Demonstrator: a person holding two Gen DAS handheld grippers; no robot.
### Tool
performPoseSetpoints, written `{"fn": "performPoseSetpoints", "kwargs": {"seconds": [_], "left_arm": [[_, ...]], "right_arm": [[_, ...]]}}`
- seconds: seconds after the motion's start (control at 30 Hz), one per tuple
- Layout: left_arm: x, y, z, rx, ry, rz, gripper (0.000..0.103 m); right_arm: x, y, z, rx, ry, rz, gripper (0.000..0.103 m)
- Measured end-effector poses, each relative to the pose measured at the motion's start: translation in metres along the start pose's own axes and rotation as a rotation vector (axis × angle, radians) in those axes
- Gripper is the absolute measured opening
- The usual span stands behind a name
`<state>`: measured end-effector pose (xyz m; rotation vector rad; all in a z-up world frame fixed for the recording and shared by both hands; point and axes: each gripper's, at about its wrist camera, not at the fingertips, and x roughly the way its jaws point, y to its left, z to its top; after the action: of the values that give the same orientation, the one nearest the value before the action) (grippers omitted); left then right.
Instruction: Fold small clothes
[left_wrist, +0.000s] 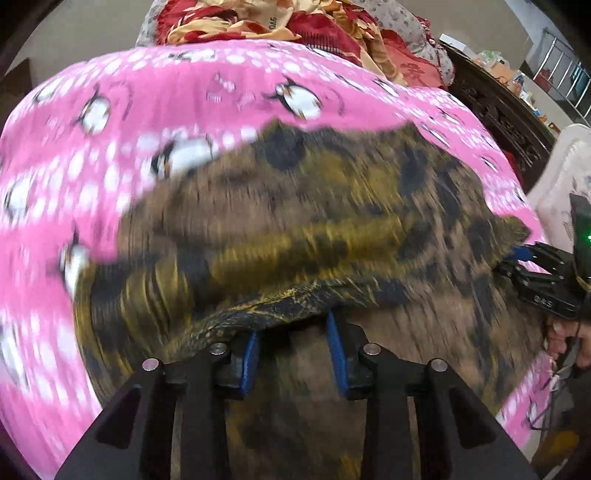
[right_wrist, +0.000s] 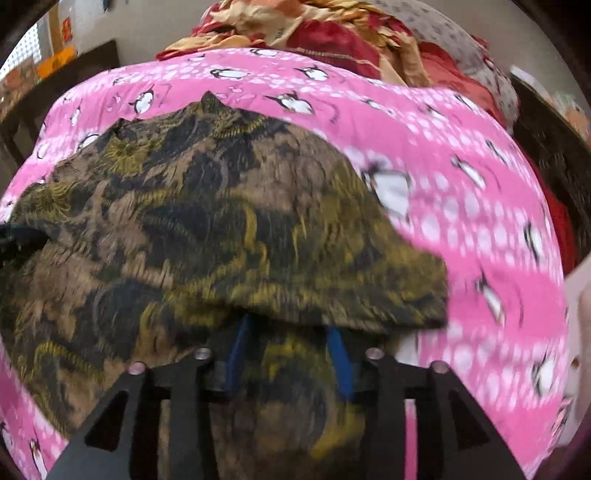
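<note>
your left hand-held gripper (left_wrist: 295, 332) and right hand-held gripper (right_wrist: 291, 332) each carry the cloth (right_wrist: 221, 221) edge over the bed (right_wrist: 480, 221) to fold it; whether their jaws pinch it, i cannot tell.

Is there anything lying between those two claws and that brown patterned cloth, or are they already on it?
Nothing visible is in the way. The brown patterned cloth lies on the pink penguin blanket, and its near edge drapes over the fingertips of the left claw and the right claw. The motion blur hides whether either one is gripping.
</note>
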<state>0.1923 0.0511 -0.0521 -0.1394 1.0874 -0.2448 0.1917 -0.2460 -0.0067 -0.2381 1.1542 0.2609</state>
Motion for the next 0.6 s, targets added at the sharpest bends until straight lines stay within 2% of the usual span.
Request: {"fn": "performPoseSetpoints", "kwargs": {"seconds": [0.07, 0.13, 0.17, 0.2, 0.23, 0.3, 0.4, 0.5, 0.6], "left_arm": [[0.005, 0.013, 0.027, -0.043, -0.019, 0.012, 0.012], [-0.001, 0.030, 0.050, -0.110, -0.082, 0.024, 0.012], [-0.007, 0.038, 0.059, -0.144, -0.124, 0.060, 0.012], [-0.017, 0.045, 0.066, -0.181, -0.165, 0.131, 0.012], [-0.024, 0.049, 0.068, -0.203, -0.195, 0.159, 0.012], [-0.041, 0.052, 0.064, -0.233, -0.270, 0.137, 0.012], [-0.046, 0.042, 0.050, -0.232, -0.308, 0.117, 0.013], [-0.028, 0.035, 0.034, -0.207, -0.291, 0.090, 0.014], [0.007, 0.031, 0.008, -0.138, -0.253, 0.150, 0.014]], "right_arm": [[0.006, -0.006, 0.021, 0.006, -0.001, -0.001, 0.051], [-0.001, -0.016, 0.048, 0.038, -0.065, -0.021, 0.046], [-0.012, -0.023, 0.058, 0.070, -0.138, -0.021, 0.046], [-0.029, -0.030, 0.066, 0.113, -0.233, -0.016, 0.047], [-0.040, -0.034, 0.070, 0.142, -0.291, -0.017, 0.047], [-0.061, -0.039, 0.071, 0.182, -0.373, 0.003, 0.048], [-0.061, -0.031, 0.066, 0.194, -0.386, 0.016, 0.048], [-0.037, -0.017, 0.057, 0.207, -0.325, 0.020, 0.049], [0.006, -0.010, 0.046, 0.191, -0.238, -0.043, 0.048]]}}
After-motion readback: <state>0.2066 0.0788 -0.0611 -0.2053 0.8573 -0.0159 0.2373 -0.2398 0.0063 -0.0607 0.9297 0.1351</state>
